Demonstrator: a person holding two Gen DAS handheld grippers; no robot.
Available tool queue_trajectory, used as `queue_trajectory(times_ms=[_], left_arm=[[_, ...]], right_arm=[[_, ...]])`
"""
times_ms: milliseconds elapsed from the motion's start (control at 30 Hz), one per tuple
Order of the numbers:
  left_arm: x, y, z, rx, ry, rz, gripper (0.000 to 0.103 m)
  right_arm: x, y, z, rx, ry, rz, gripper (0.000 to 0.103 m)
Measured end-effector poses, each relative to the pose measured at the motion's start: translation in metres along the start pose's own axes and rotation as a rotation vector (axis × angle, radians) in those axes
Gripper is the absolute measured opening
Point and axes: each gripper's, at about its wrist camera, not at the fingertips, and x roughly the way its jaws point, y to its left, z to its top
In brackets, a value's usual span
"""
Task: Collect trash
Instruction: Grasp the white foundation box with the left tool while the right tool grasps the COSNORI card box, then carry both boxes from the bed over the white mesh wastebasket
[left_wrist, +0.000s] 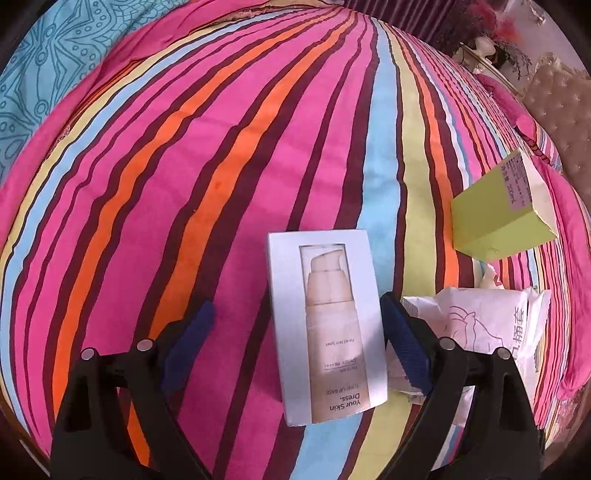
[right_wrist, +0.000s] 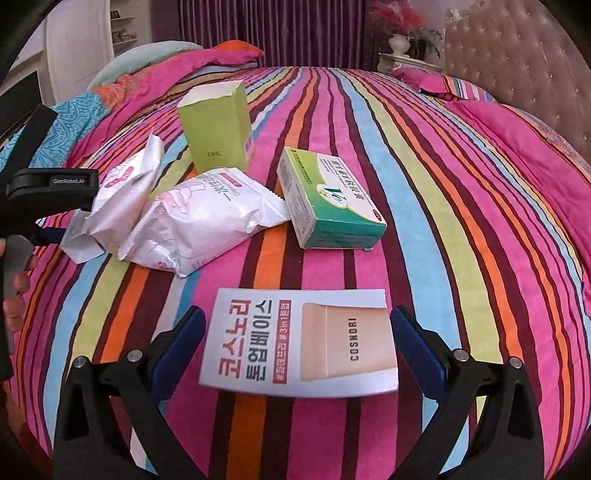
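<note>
Nothing collected yet, judging by the spread. Silver box (left_wrist: 327, 328) at lower centre between wide-open left gripper (left_wrist: 297, 328) fingers, ungripped. Cosnori box (right_wrist: 301, 341) likewise between gaping right gripper (right_wrist: 297, 339) fingers. White packets (right_wrist: 207, 218), green boxes (right_wrist: 216, 129) upper left on striped bed (right_wrist: 461, 221).

Left gripper (left_wrist: 297, 325): fingers (left_wrist: 192, 328) spreading wide, pointing forward, hovering low.
Right gripper (right_wrist: 297, 332): fingers (right_wrist: 181, 339) gaping wide, pointing forward, hovering low.
Left hand (right_wrist: 16, 280): gripping handle, partly showing.
</note>
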Motion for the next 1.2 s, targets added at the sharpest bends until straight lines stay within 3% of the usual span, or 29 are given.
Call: queue_trajectory(times_ms=[100, 167, 200, 233, 267, 300, 500, 900, 1200], left_arm=[[0.001, -0.003, 0.0, 0.001, -0.015, 0.011, 0.087], [-0.001, -0.003, -0.004, 0.007, -0.024, 0.028, 0.077], [-0.002, -0.002, -0.006, 0.014, -0.033, 0.042, 0.072], [-0.004, 0.0, -0.008, 0.017, -0.041, 0.058, 0.055], [-0.006, 0.001, -0.008, 0.022, -0.049, 0.085, 0.047], [-0.007, 0.003, -0.009, 0.023, -0.047, 0.076, 0.047], [-0.018, 0.016, -0.022, 0.059, -0.057, 0.05, 0.047], [-0.069, 0.03, -0.106, 0.079, -0.095, -0.06, 0.047], [-0.108, 0.035, -0.175, 0.157, -0.106, -0.087, 0.046]], right_arm=[[0.001, 0.002, 0.001, -0.012, -0.002, -0.024, 0.095], [0.0, 0.002, 0.001, -0.018, -0.007, -0.029, 0.095], [-0.001, 0.003, 0.002, -0.02, -0.011, -0.033, 0.094], [-0.002, 0.003, 0.002, -0.021, -0.016, -0.039, 0.087], [-0.002, 0.003, 0.002, -0.02, -0.017, -0.043, 0.08], [-0.001, 0.002, 0.001, -0.017, -0.013, -0.044, 0.077], [-0.004, 0.002, -0.004, -0.014, 0.015, -0.01, 0.077], [-0.06, -0.017, -0.026, 0.018, -0.028, -0.013, 0.077], [-0.103, -0.026, -0.059, 0.091, -0.04, 0.015, 0.077]])
